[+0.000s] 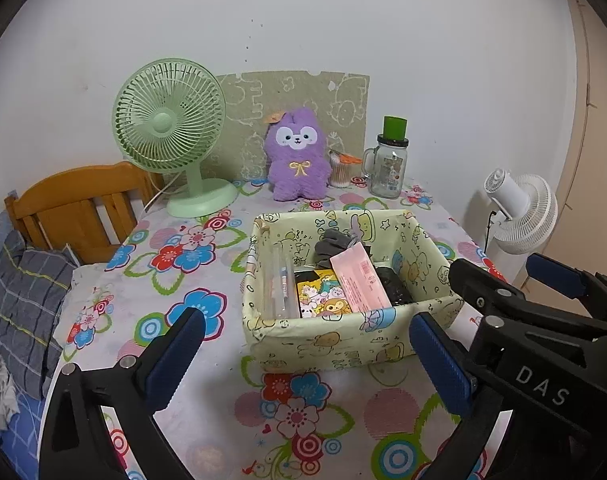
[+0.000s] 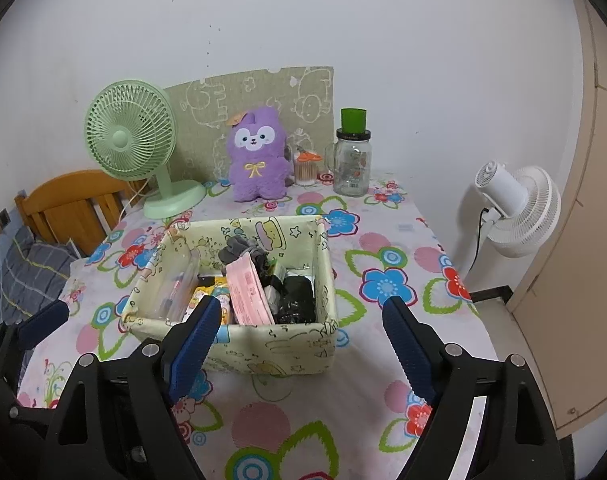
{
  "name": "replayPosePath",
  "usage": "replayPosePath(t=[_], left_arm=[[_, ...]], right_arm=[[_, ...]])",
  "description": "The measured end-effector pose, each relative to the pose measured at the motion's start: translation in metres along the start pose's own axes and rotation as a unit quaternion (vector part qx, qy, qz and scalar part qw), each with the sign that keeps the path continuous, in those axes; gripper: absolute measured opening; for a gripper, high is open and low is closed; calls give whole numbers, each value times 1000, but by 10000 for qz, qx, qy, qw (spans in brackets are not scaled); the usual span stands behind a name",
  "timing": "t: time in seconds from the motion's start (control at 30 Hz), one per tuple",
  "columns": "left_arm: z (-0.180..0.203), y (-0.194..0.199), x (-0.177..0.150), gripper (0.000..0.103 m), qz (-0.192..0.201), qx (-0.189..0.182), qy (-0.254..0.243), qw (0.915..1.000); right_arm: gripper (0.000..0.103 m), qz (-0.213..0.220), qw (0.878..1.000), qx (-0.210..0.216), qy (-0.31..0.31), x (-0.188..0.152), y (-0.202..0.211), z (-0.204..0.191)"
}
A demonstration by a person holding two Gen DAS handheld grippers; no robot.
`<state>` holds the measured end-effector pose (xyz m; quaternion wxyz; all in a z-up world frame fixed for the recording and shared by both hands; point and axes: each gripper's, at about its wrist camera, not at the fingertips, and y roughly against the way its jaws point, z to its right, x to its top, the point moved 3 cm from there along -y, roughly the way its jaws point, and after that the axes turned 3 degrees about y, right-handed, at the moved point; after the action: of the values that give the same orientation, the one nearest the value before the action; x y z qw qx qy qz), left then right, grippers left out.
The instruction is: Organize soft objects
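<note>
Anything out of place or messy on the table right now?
Mostly tidy. The pink packet leans tilted in the fabric basket, sticking above the rim, on jumbled grey and black items. The purple plush sits upright outside the basket, by the wall.

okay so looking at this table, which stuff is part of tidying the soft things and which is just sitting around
Part of the job:
- purple plush toy at the wall
- pale yellow cartoon-print fabric box
- grey knitted glove in the box

Just lying about:
- mint green desk fan
- glass mug jar with green lid
- white fan
</note>
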<state>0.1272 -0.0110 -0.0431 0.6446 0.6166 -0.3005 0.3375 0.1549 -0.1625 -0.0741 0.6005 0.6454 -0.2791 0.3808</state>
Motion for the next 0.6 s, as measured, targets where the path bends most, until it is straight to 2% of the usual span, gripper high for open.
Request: replayPosePath(t=[0.17, 0.27, 0.6], left_arm=[[-2, 10, -3, 103, 65, -28, 15, 10000], [-2, 17, -6, 103, 117, -26, 9, 9999], [-7, 36, -15, 103, 262, 10, 65, 9996]], right_arm=[[86, 91, 10000, -15, -12, -5, 14, 3], [91, 180, 9998, -55, -22, -8, 23, 5], [91, 363, 9993, -72, -94, -19, 46, 12]])
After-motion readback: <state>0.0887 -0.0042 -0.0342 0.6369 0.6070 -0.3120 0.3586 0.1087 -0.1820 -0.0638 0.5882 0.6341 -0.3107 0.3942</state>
